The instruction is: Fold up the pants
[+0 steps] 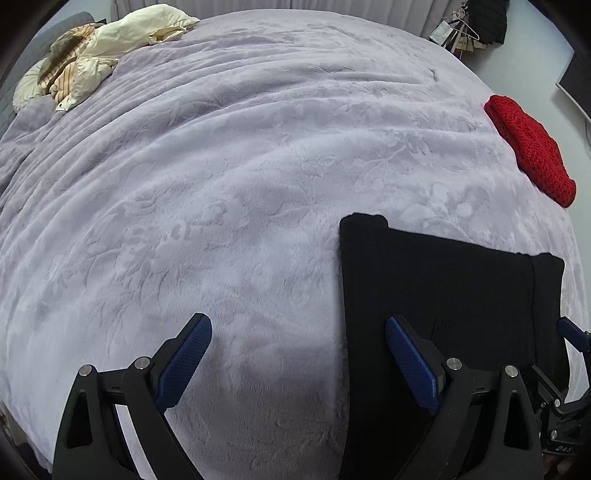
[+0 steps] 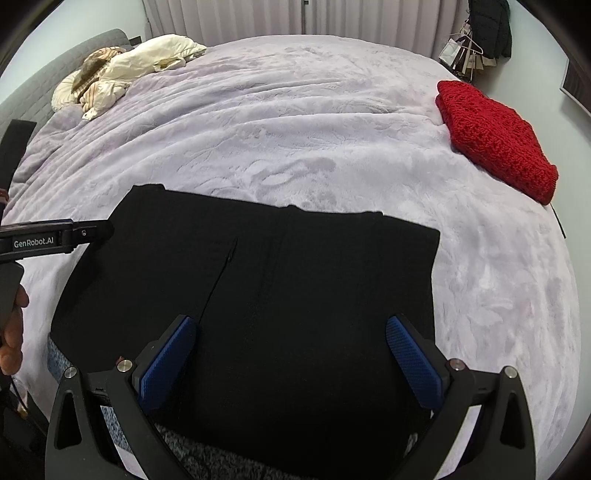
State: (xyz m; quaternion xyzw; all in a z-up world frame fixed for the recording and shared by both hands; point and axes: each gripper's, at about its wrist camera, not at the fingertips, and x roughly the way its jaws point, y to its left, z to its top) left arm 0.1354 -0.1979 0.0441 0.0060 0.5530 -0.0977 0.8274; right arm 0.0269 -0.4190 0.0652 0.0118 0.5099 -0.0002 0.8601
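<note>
Black pants (image 2: 280, 295) lie flat in a folded rectangle on the lilac bedspread (image 2: 295, 129), near the bed's front edge. My right gripper (image 2: 291, 354) hovers over their near part, open, nothing between its blue pads. In the left wrist view the pants (image 1: 443, 295) lie at the lower right. My left gripper (image 1: 299, 354) is open above bare bedspread (image 1: 221, 184), just left of the pants' left edge. The left gripper's body (image 2: 55, 240) also shows at the left edge of the right wrist view, with a hand (image 2: 11, 332) below it.
A folded red knitted garment (image 2: 495, 136) lies at the bed's right edge, and shows as the red knit (image 1: 532, 147) in the left view. Cream pillows and striped bedding (image 2: 125, 70) are heaped at the far left. Hangers and dark clothes (image 2: 480, 33) stand beyond the far right corner.
</note>
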